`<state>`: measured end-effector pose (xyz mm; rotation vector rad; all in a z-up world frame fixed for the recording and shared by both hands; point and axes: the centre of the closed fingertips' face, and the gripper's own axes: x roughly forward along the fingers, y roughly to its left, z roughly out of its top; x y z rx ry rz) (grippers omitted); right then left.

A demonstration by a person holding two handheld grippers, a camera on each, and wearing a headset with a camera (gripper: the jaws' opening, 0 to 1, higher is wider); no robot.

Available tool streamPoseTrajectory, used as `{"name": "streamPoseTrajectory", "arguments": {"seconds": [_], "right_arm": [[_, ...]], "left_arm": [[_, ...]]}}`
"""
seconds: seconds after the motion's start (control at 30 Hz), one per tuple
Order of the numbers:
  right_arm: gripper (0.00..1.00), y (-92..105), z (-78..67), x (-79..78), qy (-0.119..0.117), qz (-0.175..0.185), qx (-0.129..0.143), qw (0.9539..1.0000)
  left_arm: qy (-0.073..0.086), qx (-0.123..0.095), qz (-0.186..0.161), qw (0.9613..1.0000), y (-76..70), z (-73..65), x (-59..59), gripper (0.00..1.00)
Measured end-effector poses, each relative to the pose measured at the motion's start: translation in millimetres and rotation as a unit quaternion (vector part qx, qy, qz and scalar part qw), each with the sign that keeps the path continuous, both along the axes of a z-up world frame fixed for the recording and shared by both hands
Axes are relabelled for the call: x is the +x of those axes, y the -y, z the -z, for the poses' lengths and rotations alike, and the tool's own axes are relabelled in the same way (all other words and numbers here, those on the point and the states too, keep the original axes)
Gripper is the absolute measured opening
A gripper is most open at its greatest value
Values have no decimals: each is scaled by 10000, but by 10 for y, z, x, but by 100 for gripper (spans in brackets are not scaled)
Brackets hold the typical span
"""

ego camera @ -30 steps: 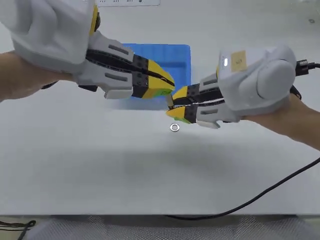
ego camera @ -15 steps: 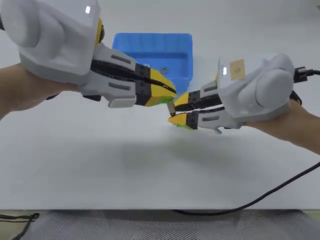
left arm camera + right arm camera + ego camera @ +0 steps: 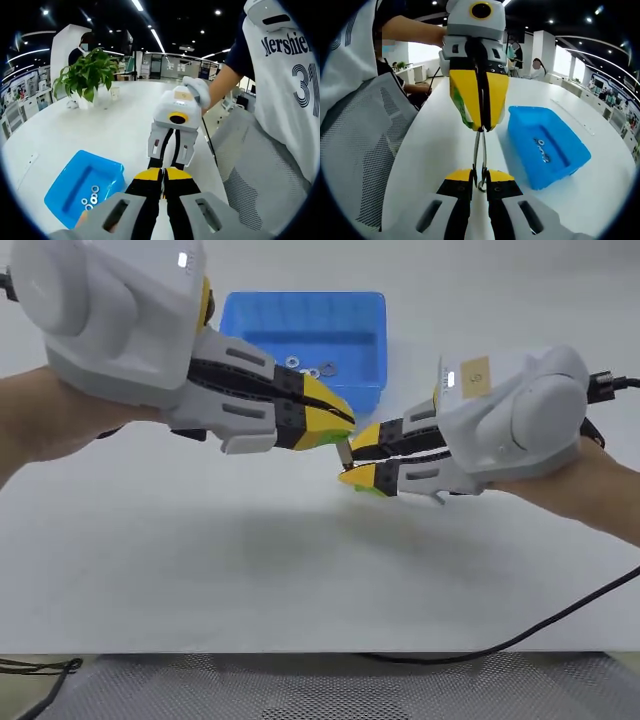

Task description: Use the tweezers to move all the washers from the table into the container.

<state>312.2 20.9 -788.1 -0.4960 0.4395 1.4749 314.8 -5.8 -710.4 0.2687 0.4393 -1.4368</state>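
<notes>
Reading off the white jersey (image 3: pixel 285 75) at the right of the left gripper view: "Mershie", cut off at the edge, and a large "31". Carrying a yellow label (image 3: pixel 476 368) on the white shell of the right gripper (image 3: pixel 350 468), its mark too small to make out.

Facing nose to nose above the table (image 3: pixel 250 570), just in front of the container (image 3: pixel 300 310). From the left and tilted down toward the right, the left gripper (image 3: pixel 340 425), with the left hand (image 3: pixel 45 425) behind its shell. From the right and nearly level, slightly lower, the right gripper, with the right hand (image 3: pixel 590 490) behind it. Tips almost touching.

Bridging the two in the right gripper view, the tweezers (image 3: pixel 480 150): top end pinched between the yellow tips of the left gripper (image 3: pixel 482 125), rounded end caught between the tips of the right gripper (image 3: pixel 480 177). Both pairs of jaws pressed together on the tweezers. Showing as a short metal sliver (image 3: pixel 343 453) in the head view.

Lying on the floor of the blue container, several washers (image 3: pixel 310 368), bunched near its middle. Seen again at lower left of the left gripper view (image 3: pixel 90 197) and at the right of the right gripper view (image 3: pixel 542 145).
</notes>
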Motion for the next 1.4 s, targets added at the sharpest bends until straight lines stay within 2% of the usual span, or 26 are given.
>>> {"name": "streamPoseTrajectory", "arguments": {"seconds": [0.2, 0.33, 0.53, 0.7, 1.0, 1.4], "right_arm": [[12, -3, 28, -19, 6, -28, -48, 10000], [12, 0, 35, -27, 27, -52, -70, 10000], [11, 0, 41, -30, -45, -86, -61, 9999], [10, -2, 43, -25, -204, -103, 20, 9997], [10, -9, 34, -47, -175, -166, -12, 9997], [10, -88, -151, -65, -97, -218, 167, 9996]], "left_arm": [[18, 64, 45, 10000, -4, 32, -7, 5], [99, 90, 75, 9999, 13, 37, -25, 5], [72, 86, 62, 9999, 8, 41, -30, 5], [60, 91, 59, 9999, 4, 42, -37, 5], [70, 131, 91, 9998, 6, 33, -54, 5], [59, 136, 52, 9999, -61, -160, -68, 5]]}}
